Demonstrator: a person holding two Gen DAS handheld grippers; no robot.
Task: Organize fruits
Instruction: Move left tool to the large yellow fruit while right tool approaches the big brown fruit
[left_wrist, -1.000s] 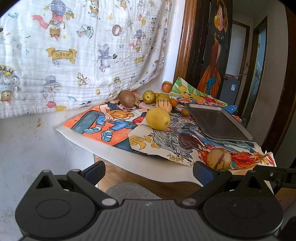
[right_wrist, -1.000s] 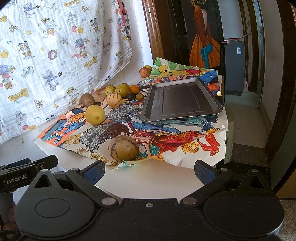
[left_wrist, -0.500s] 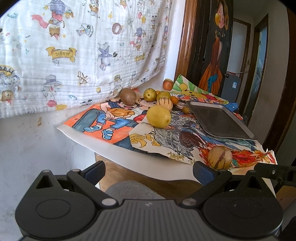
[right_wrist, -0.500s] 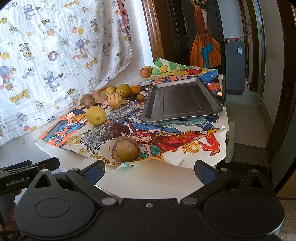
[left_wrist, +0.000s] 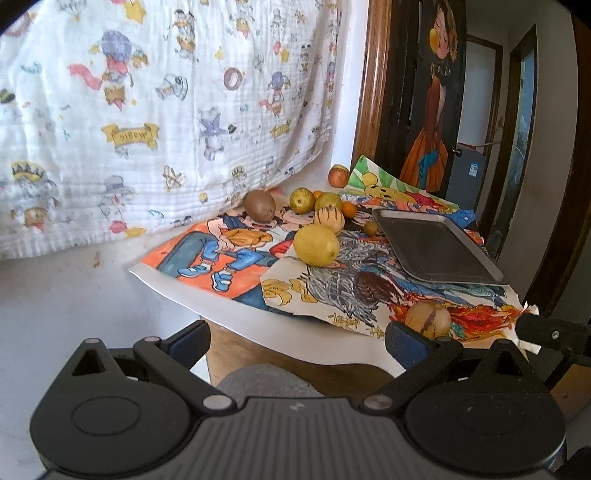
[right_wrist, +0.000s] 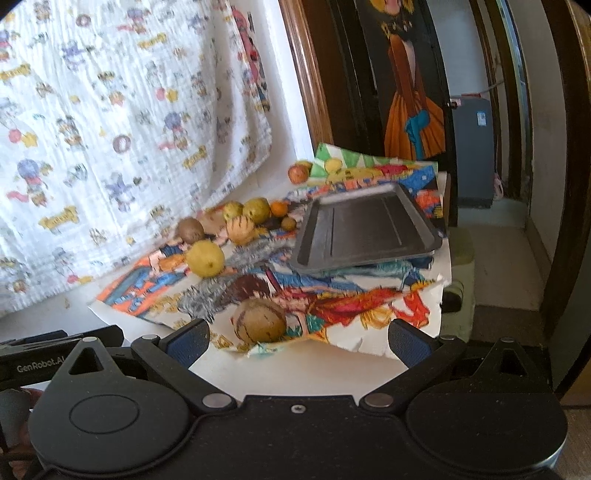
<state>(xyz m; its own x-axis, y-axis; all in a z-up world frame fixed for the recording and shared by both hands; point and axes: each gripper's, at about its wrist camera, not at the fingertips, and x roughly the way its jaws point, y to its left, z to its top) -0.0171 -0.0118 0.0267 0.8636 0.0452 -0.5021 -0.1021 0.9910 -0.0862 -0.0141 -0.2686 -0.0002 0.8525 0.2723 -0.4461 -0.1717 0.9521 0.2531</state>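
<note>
1. A white cartoon-print cloth (left_wrist: 155, 122) hangs on the wall along the left, behind the bench (right_wrist: 295, 365).
2. The left gripper (left_wrist: 297, 332) hovers off the bench's near-left corner, jaws spread wide and holding nothing; its blue-padded fingertips (left_wrist: 192, 338) frame the near edge.
3. Coloured cartoon drawings (left_wrist: 229, 254) cover the bench top from the left edge to the right edge.
4. A brown kiwi (left_wrist: 259, 205) sits near the back edge, leftmost of the fruit cluster.
5. A large yellow lemon (left_wrist: 316, 245) lies in front of the kiwi, toward the middle of the bench.
6. Behind the lemon, a striped pale melon-like fruit (left_wrist: 328, 219) sits against two green-yellow pears (left_wrist: 301, 200), with a small orange (left_wrist: 349, 209) just right of them and a small brownish fruit (left_wrist: 369, 228) beside the tray's left rim.
7. A reddish apple (left_wrist: 338, 175) stands apart at the back edge, against the wall.
8. A round tan fruit with dark streaks (right_wrist: 259, 320) rests alone at the near edge, just beyond the right gripper (right_wrist: 297, 334), whose jaws are also spread wide and grasp nothing.
9. An empty dark metal tray (right_wrist: 369, 230) occupies the bench's right side, reaching from the back toward the right edge; no fruit lies in it.
10. A painted figure in an orange dress (right_wrist: 410, 110) shows on the dark door behind the right corner.
</note>
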